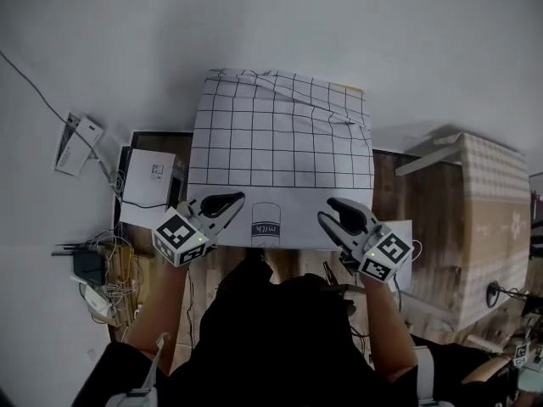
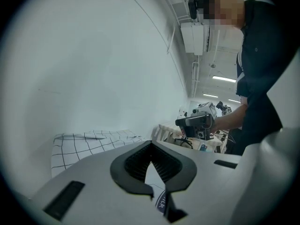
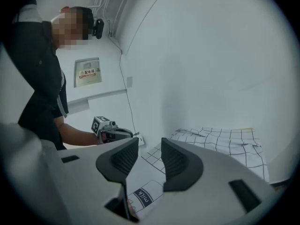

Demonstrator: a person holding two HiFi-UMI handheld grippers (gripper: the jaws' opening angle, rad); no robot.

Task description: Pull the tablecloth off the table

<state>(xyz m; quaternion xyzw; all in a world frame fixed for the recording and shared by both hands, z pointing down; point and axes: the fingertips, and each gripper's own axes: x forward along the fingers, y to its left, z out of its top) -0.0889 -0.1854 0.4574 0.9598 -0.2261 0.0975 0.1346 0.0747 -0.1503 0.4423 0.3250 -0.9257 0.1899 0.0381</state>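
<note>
**Tablecloth (image 1: 280,151).** White with a black grid. A plain band along the near edge carries a "milk" carton print. The cloth lies spread over the table (image 1: 399,193) in the middle of the head view.
- Long axis: as far as the steep view allows, it runs 12 to 6 o'clock. The plain band points to the person at 6 and the rumpled far edge lies at 12 by the white wall.
- A diagonal crease crosses the far right corner, toward 1 o'clock.
- The near edge is straight and runs 9 to 3 between the two grippers.
- Bare wood shows at 3 o'clock of the cloth and just short of its near edge.

**Left gripper (image 1: 237,199).** It sits at 7 o'clock of the cloth, over the near left corner, pointing toward 2 o'clock. The jaws are closed, tips together, on the cloth's near left margin. Its own view shows a wedge of white cloth in the slit between the pads.

**Right gripper (image 1: 327,211).** It sits at 5 o'clock of the cloth, over the near right corner, pointing toward 10 o'clock. The jaws stand apart and the pads press on nothing. The printed band lies below the gap.

**Surroundings.**
- A white box (image 1: 148,185) sits at 9 o'clock, just beside the cloth's left edge.
- A cardboard box (image 1: 479,219) stands at 3 o'clock, well apart.
- Cables (image 1: 110,282) lie at 8 o'clock.
- A white device (image 1: 78,142) lies on the floor at 10 o'clock.
</note>
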